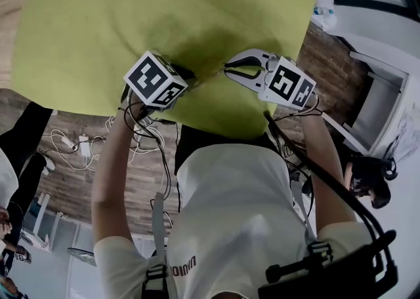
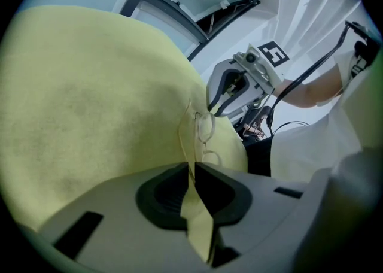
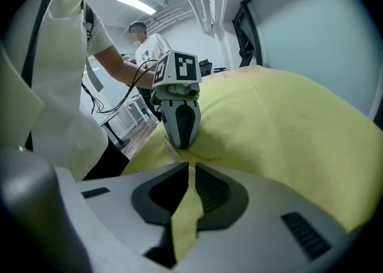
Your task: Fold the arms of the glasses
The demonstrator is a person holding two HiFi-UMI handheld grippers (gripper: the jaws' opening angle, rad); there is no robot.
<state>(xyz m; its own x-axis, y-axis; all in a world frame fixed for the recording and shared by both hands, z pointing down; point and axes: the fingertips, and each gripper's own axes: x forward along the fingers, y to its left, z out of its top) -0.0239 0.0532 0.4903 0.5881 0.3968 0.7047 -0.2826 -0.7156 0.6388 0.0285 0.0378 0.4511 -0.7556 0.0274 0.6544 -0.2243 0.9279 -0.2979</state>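
Your two grippers face each other tip to tip, low over the desk [image 1: 79,22], which is covered by a yellow-green cloth [image 1: 216,2]. The glasses [image 2: 202,137], a thin wire-rimmed pair, are between the tips near the cloth's front edge, close to your body. No view shows whether they rest on the cloth. Your left gripper [image 2: 192,167] has its fingers pressed together on a thin wire part of the glasses that runs into the slit between them. Both round lenses show just past its tips. Your right gripper [image 3: 191,167] has its fingers closed to a narrow slit on the opposite end of the glasses.
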